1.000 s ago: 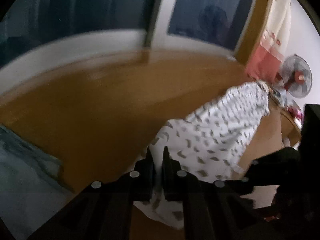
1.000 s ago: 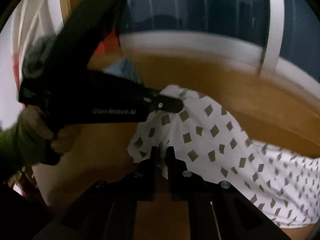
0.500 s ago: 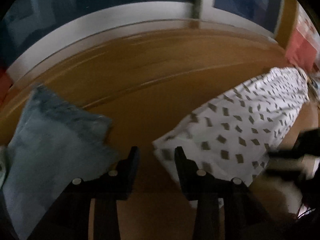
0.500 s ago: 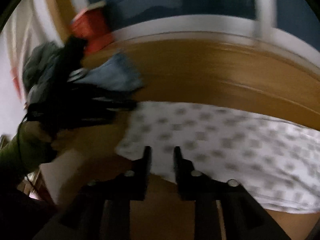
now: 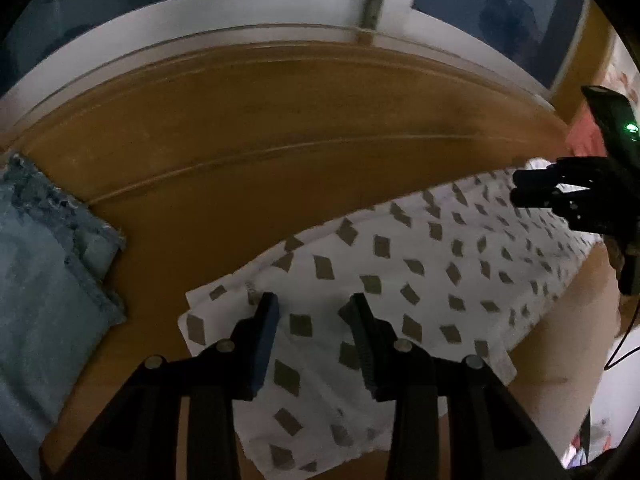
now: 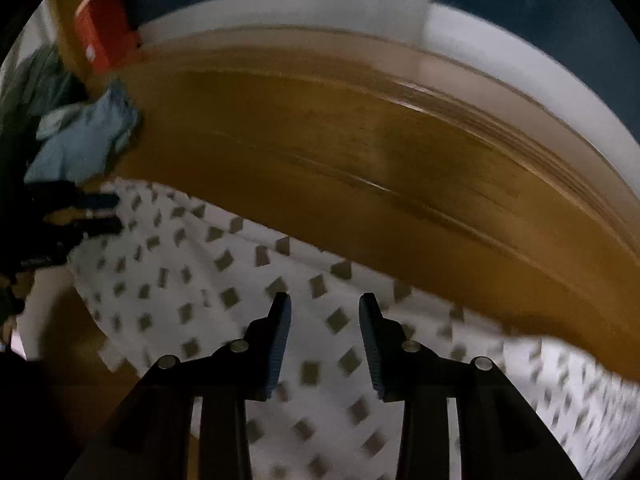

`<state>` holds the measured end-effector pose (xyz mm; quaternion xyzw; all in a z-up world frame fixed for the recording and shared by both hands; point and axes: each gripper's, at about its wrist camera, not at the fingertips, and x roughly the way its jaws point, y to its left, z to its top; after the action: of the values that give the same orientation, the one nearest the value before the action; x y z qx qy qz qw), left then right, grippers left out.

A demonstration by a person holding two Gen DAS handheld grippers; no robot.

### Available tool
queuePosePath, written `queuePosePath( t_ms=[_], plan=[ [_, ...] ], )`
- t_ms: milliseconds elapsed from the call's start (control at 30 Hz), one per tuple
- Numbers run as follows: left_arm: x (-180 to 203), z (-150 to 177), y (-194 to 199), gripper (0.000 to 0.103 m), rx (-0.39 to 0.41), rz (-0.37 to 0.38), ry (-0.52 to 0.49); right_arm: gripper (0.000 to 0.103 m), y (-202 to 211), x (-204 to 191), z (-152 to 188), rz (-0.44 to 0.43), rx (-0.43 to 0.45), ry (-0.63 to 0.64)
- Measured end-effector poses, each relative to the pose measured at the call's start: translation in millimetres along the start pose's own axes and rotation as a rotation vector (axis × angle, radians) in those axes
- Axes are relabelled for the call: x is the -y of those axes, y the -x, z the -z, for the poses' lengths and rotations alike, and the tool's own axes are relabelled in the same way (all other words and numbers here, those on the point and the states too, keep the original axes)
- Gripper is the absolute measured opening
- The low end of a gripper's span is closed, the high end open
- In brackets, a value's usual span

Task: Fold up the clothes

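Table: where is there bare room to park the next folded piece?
Bare wood on the table runs between the patterned white garment and the far edge below the window frame. The near side is crowded: garment in front, blue denim at left.

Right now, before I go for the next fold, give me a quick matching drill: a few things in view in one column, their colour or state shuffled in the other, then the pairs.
Column A
1. left gripper
2. patterned garment
3. blue cloth
4. table

Column B
a. wooden, orange-brown surface
b. lying to the left of the garment, frayed edge
c. jaws open, over the garment's left end
d. white with grey diamonds, spread flat

Pairs: 1-c, 2-d, 3-b, 4-a
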<state>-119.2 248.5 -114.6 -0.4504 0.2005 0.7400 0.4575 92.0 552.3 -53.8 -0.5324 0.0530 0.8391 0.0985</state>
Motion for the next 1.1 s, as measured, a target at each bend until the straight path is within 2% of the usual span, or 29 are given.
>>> queuePosePath(
  t_ms=[133,300,433,533,600,700,933,1033,1100],
  plan=[
    [14,7,-11,0.034,-0.003,-0.067,0.005,0.035,-18,-7,-6,0.003,-0.027,0.167],
    [35,21,-24,0.035,-0.005,-0.165,-0.021,0.035,-20,-4,-8,-0.041,-0.015,0.234],
    [32,32,-28,0.036,0.003,-0.158,0.02,0.034,-21,0,-8,-0.094,-0.016,0.251],
    [33,41,-31,0.036,0.006,-0.169,0.02,0.004,-21,2,-8,-0.134,-0.02,0.262],
    [35,47,-34,0.037,0.006,-0.185,0.014,0.004,-18,5,-9,-0.154,-0.001,0.25],
    [35,53,-37,0.037,0.006,-0.191,0.025,0.004,-6,15,-14,-0.169,0.083,0.183],
    [36,73,-44,0.037,0.001,-0.197,0.01,0.004,-20,16,-19,-0.116,0.108,0.097],
    [39,72,-47,0.037,-0.022,-0.195,0.017,0.01,-26,16,-21,-0.092,0.116,0.06],
    [40,72,-45,0.037,-0.024,-0.178,0.034,0.016,-8,15,-12,-0.061,0.165,0.021]
  ],
)
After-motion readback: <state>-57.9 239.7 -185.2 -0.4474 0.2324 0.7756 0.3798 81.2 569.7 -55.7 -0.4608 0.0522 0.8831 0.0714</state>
